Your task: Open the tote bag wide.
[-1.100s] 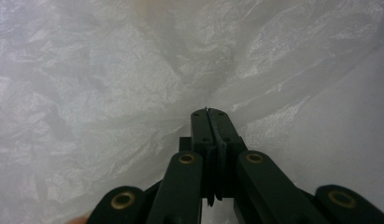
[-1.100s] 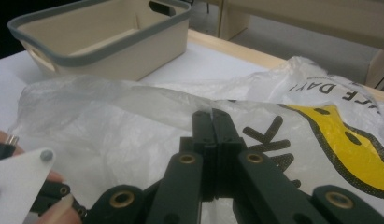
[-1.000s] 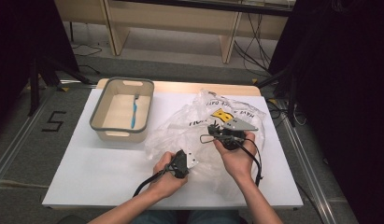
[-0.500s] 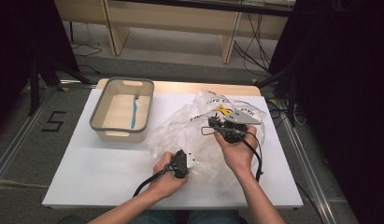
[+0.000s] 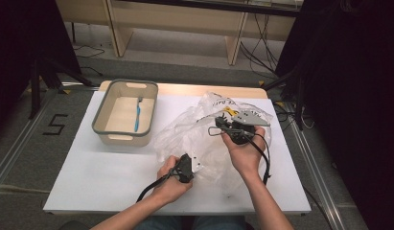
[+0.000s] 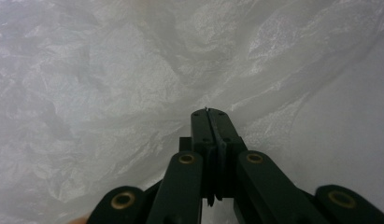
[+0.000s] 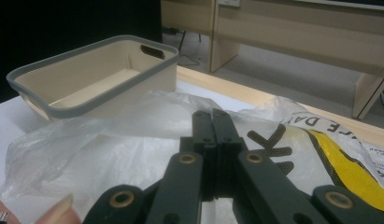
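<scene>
Both grippers, left (image 5: 192, 165) and right (image 5: 218, 125), clamped shut on plastic bag (image 5: 194, 134) beside bin (image 5: 125, 112), apparently for spreading.

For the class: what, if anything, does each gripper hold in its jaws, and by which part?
Both the left gripper and the right gripper have shut jaws at the thin clear plastic bag; whether film is pinched, and at which part, cannot be told.

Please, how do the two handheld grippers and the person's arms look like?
Both grippers, left and right, are black, with brass-coloured rivets on the jaw links. A black cable trails from each. The right one carries a grey three-cornered plate. The forearms are bare, without sleeves.
</scene>
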Demonstrator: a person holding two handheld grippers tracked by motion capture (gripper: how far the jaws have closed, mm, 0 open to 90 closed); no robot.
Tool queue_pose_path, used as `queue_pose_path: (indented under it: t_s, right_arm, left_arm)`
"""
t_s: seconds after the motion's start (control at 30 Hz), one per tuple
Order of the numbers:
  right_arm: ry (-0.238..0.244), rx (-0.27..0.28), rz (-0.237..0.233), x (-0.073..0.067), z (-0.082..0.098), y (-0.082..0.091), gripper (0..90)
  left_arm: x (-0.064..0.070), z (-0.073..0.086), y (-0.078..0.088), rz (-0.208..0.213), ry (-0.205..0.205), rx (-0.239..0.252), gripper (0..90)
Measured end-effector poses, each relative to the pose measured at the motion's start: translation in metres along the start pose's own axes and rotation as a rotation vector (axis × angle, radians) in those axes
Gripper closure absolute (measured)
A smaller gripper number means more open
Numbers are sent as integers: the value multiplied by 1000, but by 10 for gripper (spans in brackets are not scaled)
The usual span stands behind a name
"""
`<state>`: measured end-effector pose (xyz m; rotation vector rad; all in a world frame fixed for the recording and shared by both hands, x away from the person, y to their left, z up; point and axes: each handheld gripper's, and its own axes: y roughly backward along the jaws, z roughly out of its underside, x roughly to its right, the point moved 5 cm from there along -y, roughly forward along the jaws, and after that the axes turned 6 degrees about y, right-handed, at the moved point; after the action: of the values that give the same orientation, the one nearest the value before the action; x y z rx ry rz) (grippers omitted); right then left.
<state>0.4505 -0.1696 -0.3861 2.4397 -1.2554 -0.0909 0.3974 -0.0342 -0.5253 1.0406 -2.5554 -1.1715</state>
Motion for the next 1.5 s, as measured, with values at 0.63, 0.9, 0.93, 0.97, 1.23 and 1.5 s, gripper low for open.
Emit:
queue_pose_path:
  t_s: [0.63,0.9,0.93,0.97,1.23,1.5]
  right_arm:
    - [7,-8,-4,-2,2,-1,900]
    - [5,-9,-4,-1,3,-1,900]
    - [4,-9,-3,-1,3,-1,900]
    - [2,-8,-3,-1,3,-1,900]
    - [4,-10,-3,-1,4,-1,900]
    - [5,-10,-2,0,5,-1,900]
  left_arm:
    - [-4,-5,13,16,29,31,813]
    - [-3,-10,31,32,12,92,594]
    - [-3,-10,32,42,18,88,552]
    - [-3,-9,34,50,22,85,521]
    - [-1,-4,54,101,45,122,389]
    - [-7,7,73,90,60,143,353]
